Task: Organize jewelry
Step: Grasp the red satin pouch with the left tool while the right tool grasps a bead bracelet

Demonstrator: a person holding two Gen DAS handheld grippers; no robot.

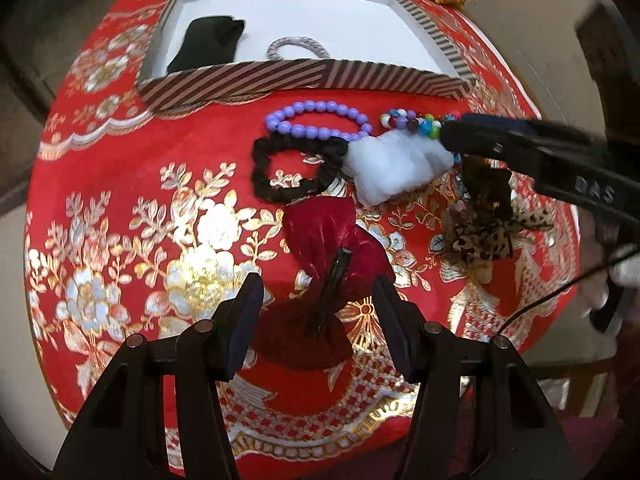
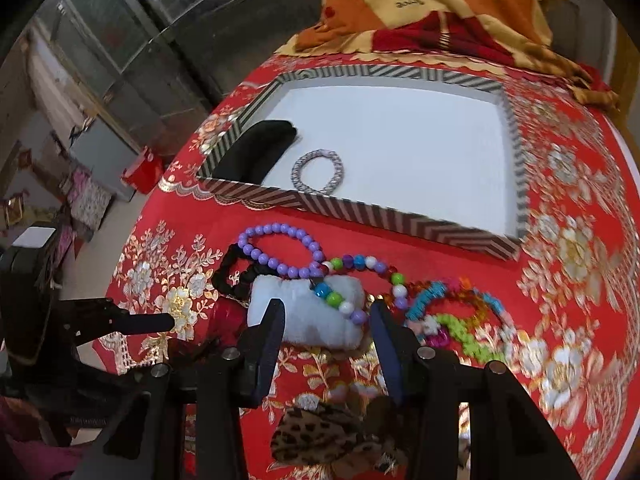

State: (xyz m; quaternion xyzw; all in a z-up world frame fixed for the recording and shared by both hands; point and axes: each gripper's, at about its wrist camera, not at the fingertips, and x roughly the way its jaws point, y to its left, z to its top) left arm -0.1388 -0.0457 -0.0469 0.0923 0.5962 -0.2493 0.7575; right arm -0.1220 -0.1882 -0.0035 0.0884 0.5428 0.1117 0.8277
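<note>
- Left wrist view: your left gripper (image 1: 318,300) stands at lower centre with jaws wide, nothing pinched, straddling a red bow hair clip (image 1: 320,256) on the red floral tablecloth (image 1: 120,240).
- Above it, mid-frame: black scrunchie (image 1: 296,168), purple bead bracelet (image 1: 316,122), white fluffy scrunchie (image 1: 396,168), leopard-print bow (image 1: 484,236) to the right.
- Top: striped tray (image 1: 304,80) holding a black cloth item (image 1: 208,42) and a silver bracelet (image 1: 298,48).
- Your right gripper (image 1: 452,136) enters from the right.
- Right wrist view: your right gripper (image 2: 326,318), lower centre, jaws part open, flanks the white fluffy scrunchie (image 2: 308,312) and multicoloured bead bracelet (image 2: 360,280); whether the pads touch, you cannot tell.
- Right of it: a tangle of colourful bracelets (image 2: 456,312).
</note>
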